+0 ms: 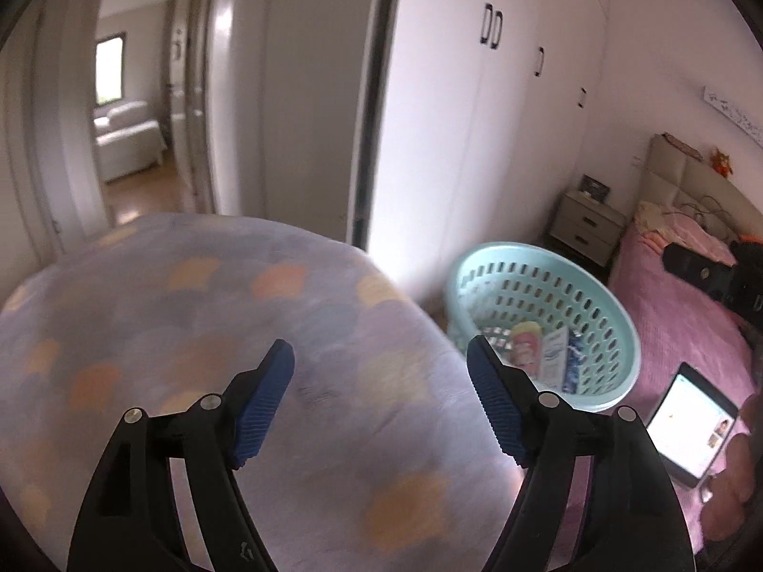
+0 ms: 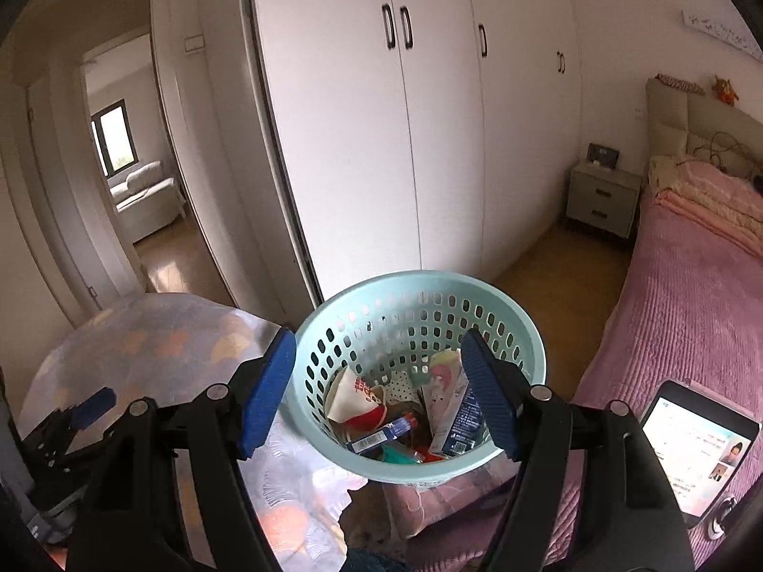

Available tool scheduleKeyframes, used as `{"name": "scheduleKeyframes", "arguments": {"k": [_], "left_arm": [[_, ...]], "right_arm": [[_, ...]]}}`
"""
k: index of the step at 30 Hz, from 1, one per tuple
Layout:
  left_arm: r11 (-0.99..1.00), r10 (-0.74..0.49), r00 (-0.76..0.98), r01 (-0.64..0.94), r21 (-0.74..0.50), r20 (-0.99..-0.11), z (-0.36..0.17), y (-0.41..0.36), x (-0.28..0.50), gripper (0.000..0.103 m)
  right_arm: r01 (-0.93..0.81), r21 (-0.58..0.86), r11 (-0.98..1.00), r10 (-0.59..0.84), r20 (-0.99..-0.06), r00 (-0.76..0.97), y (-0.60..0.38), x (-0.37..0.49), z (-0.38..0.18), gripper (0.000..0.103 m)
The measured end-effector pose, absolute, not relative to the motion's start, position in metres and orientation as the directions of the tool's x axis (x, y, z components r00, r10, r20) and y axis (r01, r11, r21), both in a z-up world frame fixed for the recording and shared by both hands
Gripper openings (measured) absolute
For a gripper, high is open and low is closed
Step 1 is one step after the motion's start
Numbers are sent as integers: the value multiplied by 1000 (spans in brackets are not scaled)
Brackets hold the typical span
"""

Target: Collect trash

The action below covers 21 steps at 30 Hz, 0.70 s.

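A turquoise perforated basket [image 2: 419, 300] stands at the corner of the pink bed. It holds trash: a red-and-white paper cup [image 2: 357, 395], a blue-and-white carton [image 2: 460, 422], a pink wrapper and a small bottle. My right gripper [image 2: 376, 348] hovers open in front of the basket, its blue pads framing the basket without touching it. My left gripper [image 1: 379, 357] stands open and empty over a lilac patterned quilt [image 1: 190, 314], left of the basket [image 1: 548, 286]. The left gripper [image 2: 83, 412] also shows low at the left of the right wrist view.
White wardrobe doors [image 2: 381, 143] fill the back wall, and an open doorway [image 2: 128, 181] leads to another room at the left. A bedside table [image 2: 603, 200] stands by the pink bed [image 2: 691, 310]. A lit tablet [image 2: 696, 448] lies on the bed.
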State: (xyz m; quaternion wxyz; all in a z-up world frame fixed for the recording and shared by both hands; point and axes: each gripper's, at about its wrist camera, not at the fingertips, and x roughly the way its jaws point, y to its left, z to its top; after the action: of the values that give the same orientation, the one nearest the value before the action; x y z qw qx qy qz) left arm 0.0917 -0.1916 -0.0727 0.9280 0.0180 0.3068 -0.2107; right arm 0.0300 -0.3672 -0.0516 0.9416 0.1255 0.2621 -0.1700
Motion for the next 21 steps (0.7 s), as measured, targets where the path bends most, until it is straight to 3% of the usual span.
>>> {"name": "scheduleKeyframes", "arguments": {"k": [8, 12, 21], "left_arm": [[918, -365, 812, 394, -33, -455, -73, -176, 63, 79], [909, -397, 792, 409, -80, -464, -77, -171, 65, 81], [917, -379, 814, 395, -58, -440, -73, -169, 59, 85]], "right_arm": [[389, 118, 914, -297, -461, 837, -334, 1, -43, 71], [391, 151, 908, -290, -448, 846, -330, -12, -37, 73], [427, 94, 899, -353, -421, 836, -320, -29, -35, 76]]}}
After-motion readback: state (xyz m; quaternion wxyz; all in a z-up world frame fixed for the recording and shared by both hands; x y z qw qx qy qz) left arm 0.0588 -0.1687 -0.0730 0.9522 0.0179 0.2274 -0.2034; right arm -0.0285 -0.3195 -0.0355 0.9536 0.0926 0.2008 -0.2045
